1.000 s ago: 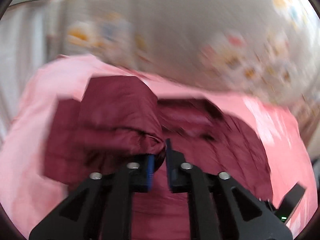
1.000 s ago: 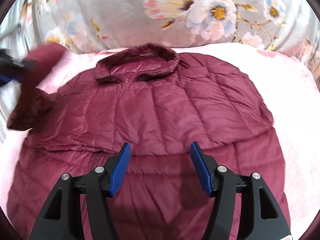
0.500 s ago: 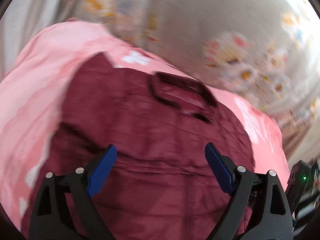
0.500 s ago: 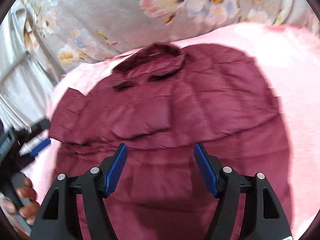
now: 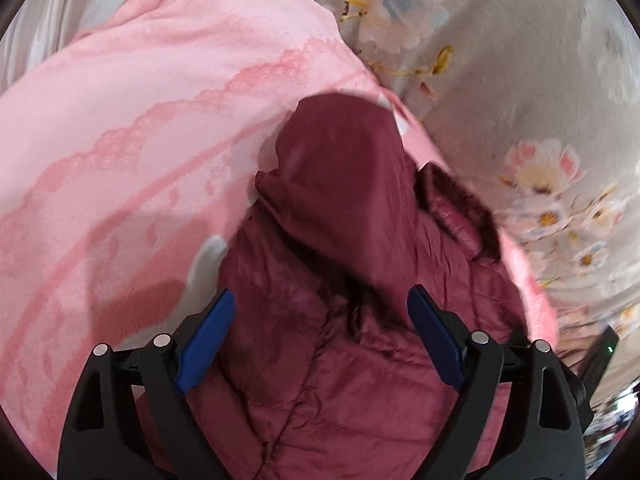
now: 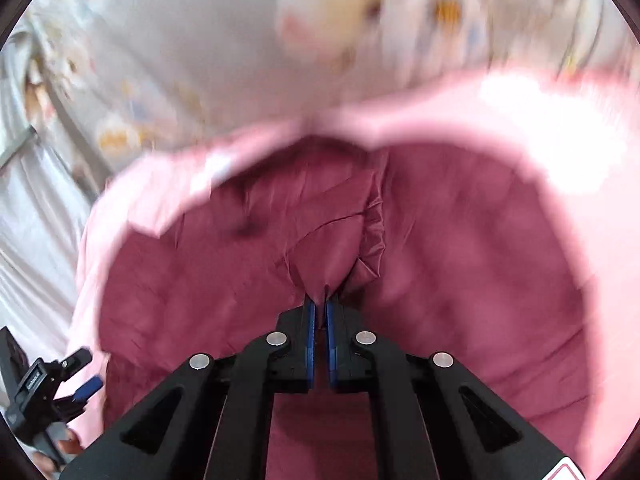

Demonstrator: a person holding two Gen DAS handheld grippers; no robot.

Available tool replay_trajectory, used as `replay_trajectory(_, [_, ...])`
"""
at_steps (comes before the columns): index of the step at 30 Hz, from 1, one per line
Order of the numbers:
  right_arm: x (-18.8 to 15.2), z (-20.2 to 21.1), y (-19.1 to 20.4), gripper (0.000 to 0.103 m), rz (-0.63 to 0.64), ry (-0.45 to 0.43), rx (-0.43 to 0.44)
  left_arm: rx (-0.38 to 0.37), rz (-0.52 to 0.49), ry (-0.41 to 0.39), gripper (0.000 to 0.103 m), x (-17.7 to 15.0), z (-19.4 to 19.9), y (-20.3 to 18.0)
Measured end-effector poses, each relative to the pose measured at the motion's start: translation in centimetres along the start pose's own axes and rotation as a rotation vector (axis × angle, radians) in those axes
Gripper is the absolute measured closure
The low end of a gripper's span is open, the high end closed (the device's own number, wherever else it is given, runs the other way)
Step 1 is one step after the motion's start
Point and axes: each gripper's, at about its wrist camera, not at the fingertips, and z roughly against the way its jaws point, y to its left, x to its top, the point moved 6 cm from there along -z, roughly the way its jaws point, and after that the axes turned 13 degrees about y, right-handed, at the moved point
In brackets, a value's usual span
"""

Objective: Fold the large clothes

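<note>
A maroon quilted puffer jacket (image 5: pixel 360 360) lies on a pink blanket (image 5: pixel 140 140). One sleeve (image 5: pixel 344 184) is folded over the body beside the collar (image 5: pixel 464 216). My left gripper (image 5: pixel 320 340) is open and empty just above the jacket. In the right wrist view my right gripper (image 6: pixel 320 304) is shut on a fold of the jacket's (image 6: pixel 460 260) fabric (image 6: pixel 340 248) and lifts it. The left gripper (image 6: pixel 80 392) shows at the lower left of that view.
A grey flowered cloth (image 5: pixel 520 80) hangs behind the bed. White curtain folds (image 6: pixel 32 220) stand on the left. The pink blanket (image 6: pixel 540 128) stretches around the jacket on all sides.
My left gripper let go of the sleeve, opened and moved toward the jacket's left side. My right gripper closed on a fold of the jacket and is moving fast; its view is blurred.
</note>
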Motion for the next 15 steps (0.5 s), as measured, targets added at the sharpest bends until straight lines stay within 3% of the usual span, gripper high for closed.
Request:
replay_trajectory(3, [1.9, 3.3, -1.4, 0.100, 0.009, -0.087, -0.059, -0.067, 0.043, 0.010, 0.018, 1.7, 0.1, -0.3])
replay_trajectory(9, [1.9, 2.3, -3.8, 0.100, 0.016, -0.036, -0.105, -0.076, 0.088, 0.080, 0.018, 4.4, -3.1, -1.8])
replay_trajectory(12, [1.7, 2.5, -4.3, 0.100, 0.016, -0.044, -0.099, 0.002, 0.107, 0.094, 0.026, 4.9, -4.7, -1.5])
replay_trajectory(15, [1.1, 1.9, -4.7, 0.100, 0.022, -0.028, -0.107, 0.172, 0.080, 0.063, 0.050, 5.2, -5.4, -0.7])
